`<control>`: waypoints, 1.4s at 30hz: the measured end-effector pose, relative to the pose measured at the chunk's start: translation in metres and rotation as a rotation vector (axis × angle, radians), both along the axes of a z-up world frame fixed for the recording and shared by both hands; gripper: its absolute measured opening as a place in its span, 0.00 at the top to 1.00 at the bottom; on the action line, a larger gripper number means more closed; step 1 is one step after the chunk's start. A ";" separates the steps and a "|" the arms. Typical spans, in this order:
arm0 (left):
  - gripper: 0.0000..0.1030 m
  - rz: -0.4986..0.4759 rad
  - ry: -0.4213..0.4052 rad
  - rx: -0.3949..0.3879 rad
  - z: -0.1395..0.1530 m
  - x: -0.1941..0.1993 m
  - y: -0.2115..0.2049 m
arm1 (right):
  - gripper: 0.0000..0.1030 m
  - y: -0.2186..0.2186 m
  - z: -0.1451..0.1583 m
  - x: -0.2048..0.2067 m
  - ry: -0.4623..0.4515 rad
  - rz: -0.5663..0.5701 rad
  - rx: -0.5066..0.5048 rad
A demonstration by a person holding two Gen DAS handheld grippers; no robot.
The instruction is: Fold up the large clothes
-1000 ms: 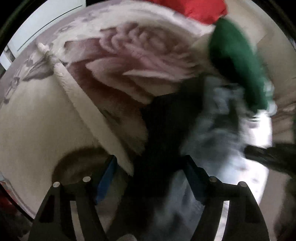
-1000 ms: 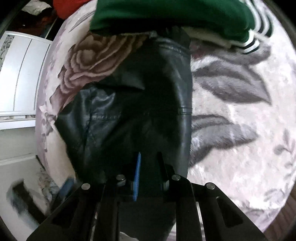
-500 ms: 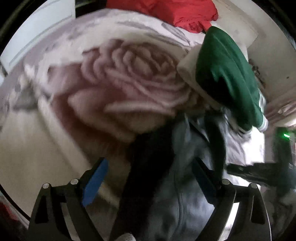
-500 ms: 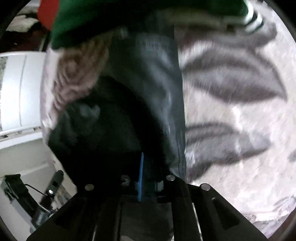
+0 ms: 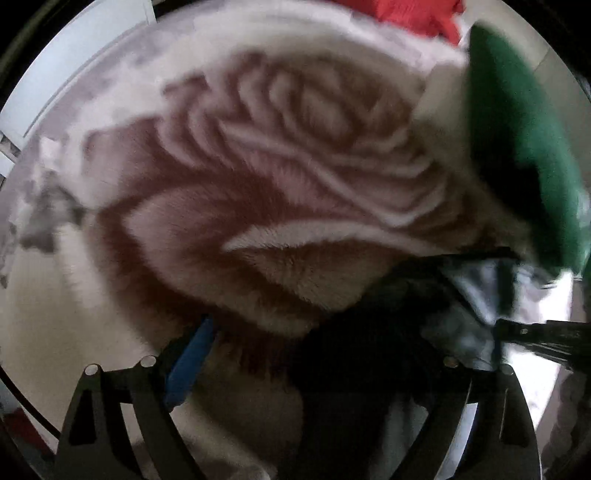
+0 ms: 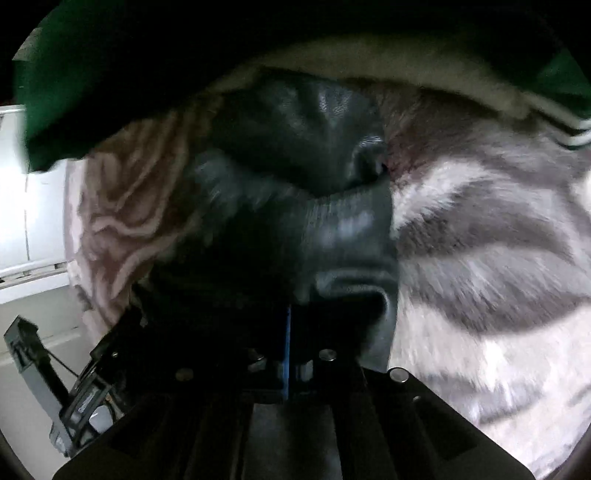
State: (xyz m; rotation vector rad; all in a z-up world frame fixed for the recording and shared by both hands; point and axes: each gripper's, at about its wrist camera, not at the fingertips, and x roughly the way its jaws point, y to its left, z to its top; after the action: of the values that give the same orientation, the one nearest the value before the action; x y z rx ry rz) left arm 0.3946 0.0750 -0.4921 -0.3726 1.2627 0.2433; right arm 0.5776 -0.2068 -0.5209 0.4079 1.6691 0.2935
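A black leather garment [image 6: 314,206] lies bunched on a rose-patterned blanket [image 6: 498,240]. My right gripper [image 6: 290,332] is shut on its near edge and pushes the fabric forward into folds, close to a green garment [image 6: 92,85]. In the left wrist view my left gripper [image 5: 317,354] is open. The black garment [image 5: 362,350] lies between its fingers with its grey lining [image 5: 469,314] showing at the right. The right finger is hidden by the fabric. The right gripper [image 5: 546,338] shows at the right edge.
A folded green garment with white trim [image 5: 524,155] sits at the far right on the blanket [image 5: 258,184]. A red garment [image 5: 410,14] lies at the far edge. White furniture [image 6: 33,206] stands left of the bed. The left gripper [image 6: 55,398] shows beyond the blanket's edge.
My right gripper has pushed the black garment forward towards the green one, bunching it. My left gripper has stayed open and dropped closer to the blanket, with the garment shifted right.
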 end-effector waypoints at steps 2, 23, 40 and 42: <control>0.10 -0.004 -0.044 0.008 0.040 -0.034 -0.003 | 0.71 -0.006 0.028 -0.024 -0.006 0.014 0.032; 0.01 0.047 0.091 0.020 -0.002 -0.106 -0.010 | 0.53 0.026 0.000 -0.145 0.136 0.074 0.031; 0.65 -0.122 0.219 -0.151 -0.050 -0.244 -0.028 | 0.54 -0.023 -0.069 -0.328 0.361 -0.137 0.144; 0.71 -0.172 0.208 -0.152 -0.051 -0.240 -0.030 | 0.66 -0.016 -0.059 -0.331 0.313 -0.156 0.093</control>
State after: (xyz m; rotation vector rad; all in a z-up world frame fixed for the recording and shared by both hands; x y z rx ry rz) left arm 0.1549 0.0454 -0.5430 -0.3730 1.5150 0.0400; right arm 0.2467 -0.2233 -0.5797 0.6781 1.9197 0.1987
